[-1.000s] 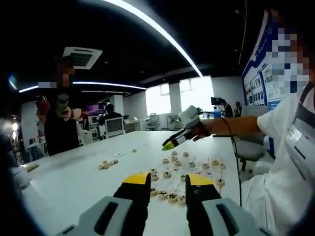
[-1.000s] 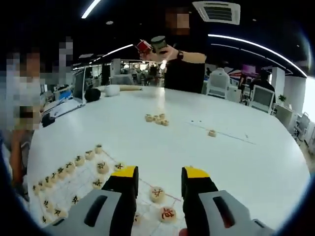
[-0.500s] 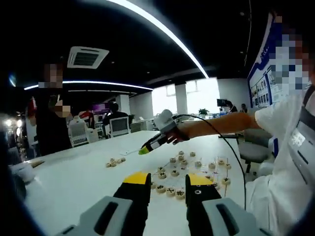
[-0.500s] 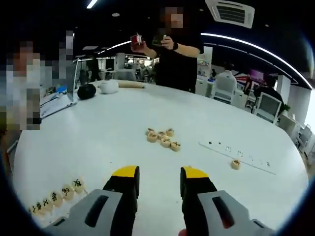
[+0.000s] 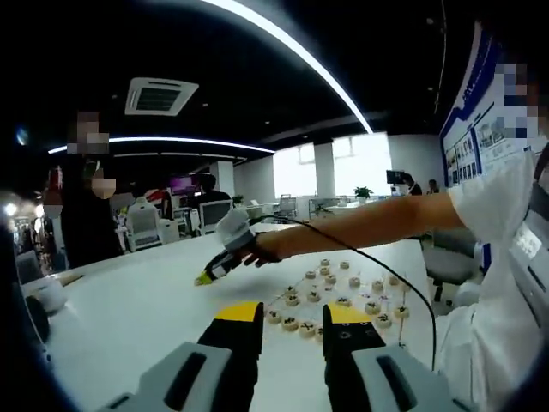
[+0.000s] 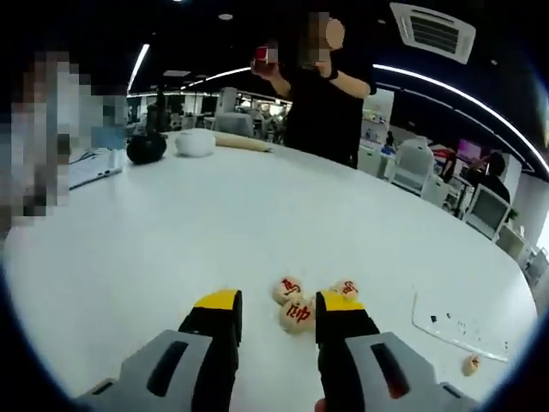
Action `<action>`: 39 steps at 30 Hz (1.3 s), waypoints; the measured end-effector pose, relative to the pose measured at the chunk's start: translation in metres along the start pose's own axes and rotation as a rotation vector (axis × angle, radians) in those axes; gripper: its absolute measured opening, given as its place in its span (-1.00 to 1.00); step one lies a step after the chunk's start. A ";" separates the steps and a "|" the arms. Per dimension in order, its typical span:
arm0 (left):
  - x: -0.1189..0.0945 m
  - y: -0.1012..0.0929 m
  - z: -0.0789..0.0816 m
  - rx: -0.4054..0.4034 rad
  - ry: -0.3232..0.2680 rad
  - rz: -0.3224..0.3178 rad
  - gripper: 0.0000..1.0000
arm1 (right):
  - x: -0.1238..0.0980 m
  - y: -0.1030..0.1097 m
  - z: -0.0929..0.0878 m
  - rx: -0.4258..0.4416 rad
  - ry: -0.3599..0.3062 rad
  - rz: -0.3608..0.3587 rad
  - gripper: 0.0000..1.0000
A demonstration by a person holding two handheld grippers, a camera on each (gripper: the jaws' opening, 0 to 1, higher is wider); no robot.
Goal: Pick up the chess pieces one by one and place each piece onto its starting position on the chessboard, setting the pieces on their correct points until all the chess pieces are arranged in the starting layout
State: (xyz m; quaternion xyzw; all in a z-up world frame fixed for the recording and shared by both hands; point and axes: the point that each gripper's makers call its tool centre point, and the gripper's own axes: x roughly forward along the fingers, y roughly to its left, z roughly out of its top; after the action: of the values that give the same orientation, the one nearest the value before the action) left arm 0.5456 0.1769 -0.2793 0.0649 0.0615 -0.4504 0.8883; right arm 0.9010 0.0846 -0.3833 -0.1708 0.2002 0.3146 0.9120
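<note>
Counter (image 6: 171, 240) smooth matt white; chess pieces (image 6: 296, 314) pale wood w/ red print; right hand-held gripper (image 6: 276, 311) matt black/yellow plastic tips.

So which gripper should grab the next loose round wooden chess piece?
Right gripper: open, with the loose round wooden chess pieces just ahead between its jaws. Left gripper hangs back by the chessboard.

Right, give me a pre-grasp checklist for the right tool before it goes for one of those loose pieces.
1. Right tool open: ok, jaws apart, nothing between them.
2. Target in line: ok, red-marked chess piece lies just ahead of the jaws.
3. Target clear of neighbours: not ok, two other pieces sit against it.
4. Table free around the cluster: ok.
5. Chessboard slot for this piece: cannot tell.
6. Left tool empty and away: ok.
</note>
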 end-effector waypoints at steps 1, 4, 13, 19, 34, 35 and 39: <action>0.000 0.000 0.000 0.000 0.000 0.000 -0.41 | 0.002 -0.001 0.000 -0.001 0.002 -0.001 -0.29; 0.000 0.003 -0.001 -0.006 -0.002 0.003 -0.41 | 0.019 -0.012 0.009 -0.021 0.018 -0.014 -0.31; 0.004 -0.004 0.003 0.020 -0.001 -0.012 -0.42 | 0.027 0.000 -0.002 -0.028 0.103 -0.017 -0.45; 0.006 0.000 0.003 0.013 0.000 0.006 -0.43 | 0.029 -0.004 0.000 -0.015 0.114 -0.041 -0.62; 0.003 -0.002 0.006 0.010 -0.016 0.008 -0.43 | 0.010 0.008 -0.006 0.005 0.108 -0.003 -0.82; 0.003 -0.002 0.006 0.012 -0.016 0.009 -0.43 | 0.009 0.006 -0.003 0.008 0.088 0.001 -0.75; 0.001 -0.001 0.006 0.012 -0.019 0.012 -0.43 | 0.002 0.008 -0.007 0.077 0.065 0.015 -0.46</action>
State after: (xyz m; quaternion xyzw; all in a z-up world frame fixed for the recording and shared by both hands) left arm 0.5452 0.1746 -0.2732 0.0663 0.0498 -0.4462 0.8911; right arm 0.8954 0.0882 -0.3914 -0.1443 0.2431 0.3076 0.9086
